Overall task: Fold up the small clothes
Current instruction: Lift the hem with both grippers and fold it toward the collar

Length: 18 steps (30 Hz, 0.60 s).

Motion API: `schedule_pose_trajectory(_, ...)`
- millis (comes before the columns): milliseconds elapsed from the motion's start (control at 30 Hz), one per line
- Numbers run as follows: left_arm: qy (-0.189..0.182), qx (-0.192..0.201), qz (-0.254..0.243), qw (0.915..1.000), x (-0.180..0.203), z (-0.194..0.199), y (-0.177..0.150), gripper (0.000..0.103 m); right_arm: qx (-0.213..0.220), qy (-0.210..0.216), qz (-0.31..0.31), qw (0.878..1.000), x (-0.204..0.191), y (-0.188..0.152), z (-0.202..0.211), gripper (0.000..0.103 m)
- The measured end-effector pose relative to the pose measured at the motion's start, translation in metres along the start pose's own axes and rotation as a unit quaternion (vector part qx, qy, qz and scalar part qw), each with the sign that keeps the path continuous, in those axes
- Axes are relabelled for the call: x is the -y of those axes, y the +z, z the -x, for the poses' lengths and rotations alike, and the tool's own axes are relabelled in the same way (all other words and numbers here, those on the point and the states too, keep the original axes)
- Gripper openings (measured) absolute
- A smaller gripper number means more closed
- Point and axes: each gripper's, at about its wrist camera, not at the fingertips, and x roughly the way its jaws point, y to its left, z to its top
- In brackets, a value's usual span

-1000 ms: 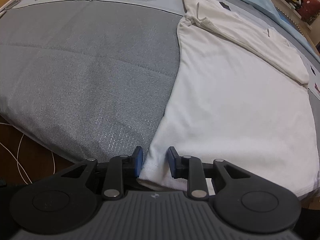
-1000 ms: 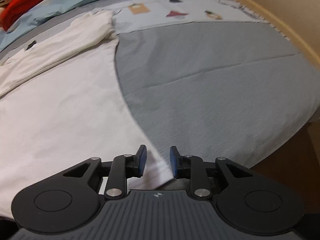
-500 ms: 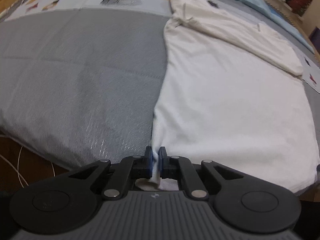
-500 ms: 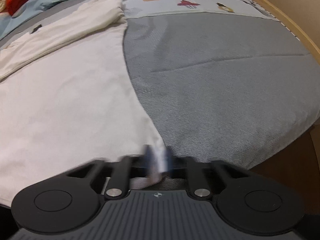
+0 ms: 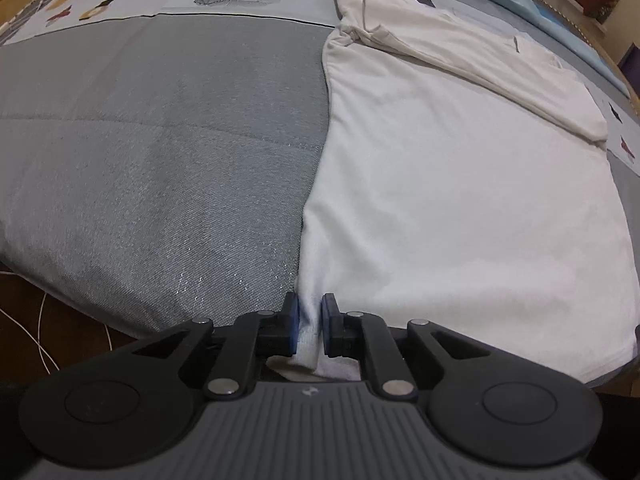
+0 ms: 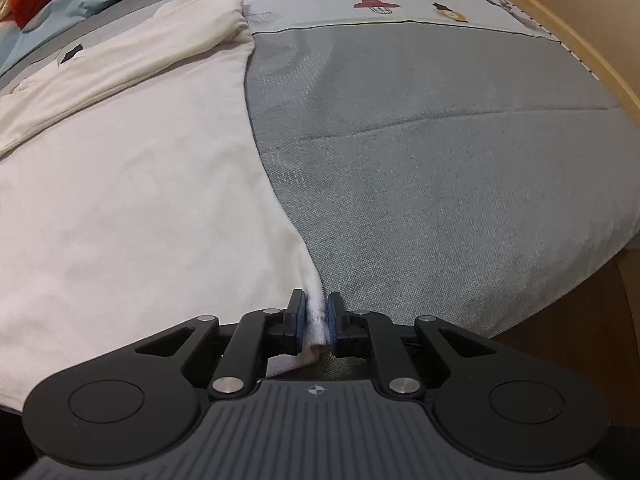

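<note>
**Both hem corners pinched, the fold itself not yet made**

Left wrist view: the left gripper (image 5: 309, 326) pinches the near-left hem corner of the white shirt (image 5: 460, 200) at the near edge of the grey bed cover (image 5: 160, 152), its jaws easing slightly apart with cloth between the pads; the shirt lies flat, its top part already turned over.

Right wrist view: the right gripper (image 6: 317, 322) nips the near-right hem corner likewise, jaws easing a little; carrying the hem toward the far edge is, I judge, what remains.
</note>
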Motion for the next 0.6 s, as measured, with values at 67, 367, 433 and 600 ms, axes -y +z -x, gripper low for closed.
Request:
schedule_pose_trajectory(67, 0.003, 0.002, -0.011, 0.9999, 0.003, 0.000, -0.001, 0.009, 0.001, -0.001, 0.006, 1.000, -0.002, 0.000, 0.000, 0.012)
schedule_pose_trajectory(367, -0.036, 0.082, -0.052, 0.9946, 0.017, 0.038, -0.002, 0.006, 0.089, 0.078, 0.002, 0.993, -0.005, 0.007, 0.045, 0.005)
schedule_pose_trajectory(433, -0.051, 0.118, -0.062, 0.9898, 0.020, 0.059, -0.002, 0.006, 0.122, 0.107, 0.004, 0.987, -0.005, 0.012, 0.066, 0.005)
schedule_pose_trajectory(600, -0.093, 0.186, -0.054, 0.9768, 0.016, 0.111, 0.001, 0.005, 0.195, 0.164, -0.020, 0.967, 0.014, 0.028, 0.125, 0.005)
